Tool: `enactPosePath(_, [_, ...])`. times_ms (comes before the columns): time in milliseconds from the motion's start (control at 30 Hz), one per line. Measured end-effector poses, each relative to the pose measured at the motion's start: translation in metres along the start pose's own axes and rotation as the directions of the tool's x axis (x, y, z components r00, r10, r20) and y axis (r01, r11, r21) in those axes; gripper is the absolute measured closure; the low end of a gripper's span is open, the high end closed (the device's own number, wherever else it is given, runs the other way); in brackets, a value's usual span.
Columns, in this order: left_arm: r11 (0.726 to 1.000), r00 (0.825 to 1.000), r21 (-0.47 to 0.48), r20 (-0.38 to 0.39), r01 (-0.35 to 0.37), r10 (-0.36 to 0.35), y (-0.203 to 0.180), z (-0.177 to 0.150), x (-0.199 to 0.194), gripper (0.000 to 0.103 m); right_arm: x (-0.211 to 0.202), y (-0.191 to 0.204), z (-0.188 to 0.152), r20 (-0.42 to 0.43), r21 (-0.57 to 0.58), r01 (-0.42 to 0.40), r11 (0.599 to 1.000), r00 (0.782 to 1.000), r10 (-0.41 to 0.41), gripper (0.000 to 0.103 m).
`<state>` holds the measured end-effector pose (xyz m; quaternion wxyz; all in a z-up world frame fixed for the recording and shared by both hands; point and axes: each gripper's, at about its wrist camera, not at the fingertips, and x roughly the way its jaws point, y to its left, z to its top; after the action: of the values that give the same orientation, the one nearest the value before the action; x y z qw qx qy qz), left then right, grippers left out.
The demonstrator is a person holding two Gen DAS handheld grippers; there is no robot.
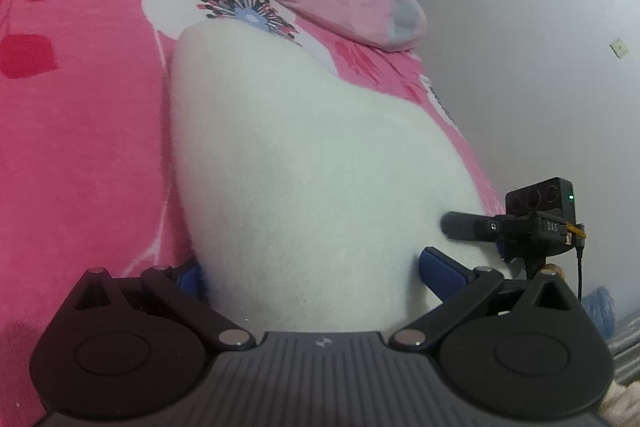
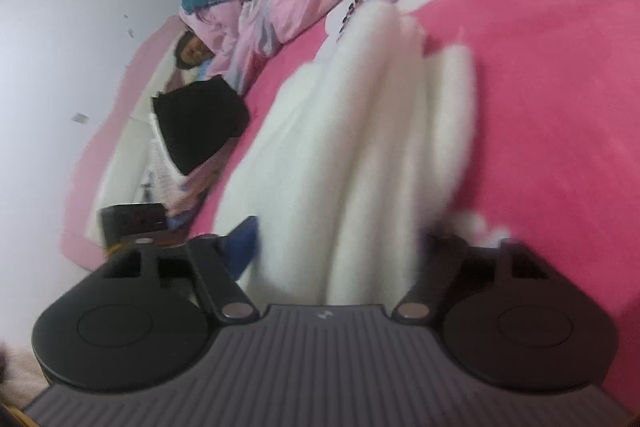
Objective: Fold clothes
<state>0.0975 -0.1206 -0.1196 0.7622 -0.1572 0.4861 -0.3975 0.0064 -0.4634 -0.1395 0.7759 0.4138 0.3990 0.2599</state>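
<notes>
The fluffy white fleece garment (image 1: 304, 163) lies bunched, unfolded, on the pink flowered blanket (image 1: 80, 107), its near edge between both the left gripper (image 1: 308, 271) and the right gripper (image 2: 336, 247), though whether either is pinching it I cannot tell.

Left tongs (image 1: 310, 273) at the white fleece garment (image 1: 304, 163)

I'm seeing the garment bulging between my blue pads (image 1: 440, 267), lying on the pink floral bed (image 1: 80, 107), while the other tongs (image 1: 472, 227) are reaching in from the right.

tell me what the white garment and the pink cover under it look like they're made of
White garment: looks like fleece or plush knit, matte with a fuzzy nap. Pink cover: seems short-pile velvety fabric, faint sheen, printed flowers. The fibre of both cannot be told.
</notes>
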Motion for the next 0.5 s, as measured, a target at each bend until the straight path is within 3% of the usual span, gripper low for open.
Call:
enactPosePath(200, [0.999,1.0,-0.033,0.014,-0.017,0.018,-0.001,0.0,0.001,0.0,0.026,-0.003,0.017,-0.064,0.0,-0.052,0.999,0.997,0.052,0.04])
enactPosePath(367, [0.997,0.998,-0.044,0.013,-0.057,0.058,-0.014,0.001,-0.006,0.002,0.021,0.016,0.016,-0.048,-0.042,0.004,0.999,0.999,-0.006,0.046])
enactPosePath(500, [0.997,0.998,-0.052,0.024,-0.051,0.052,-0.026,0.005,-0.012,0.003,0.01,0.033,0.013,-0.021,-0.079,0.028,0.996,0.999,-0.03,0.048])
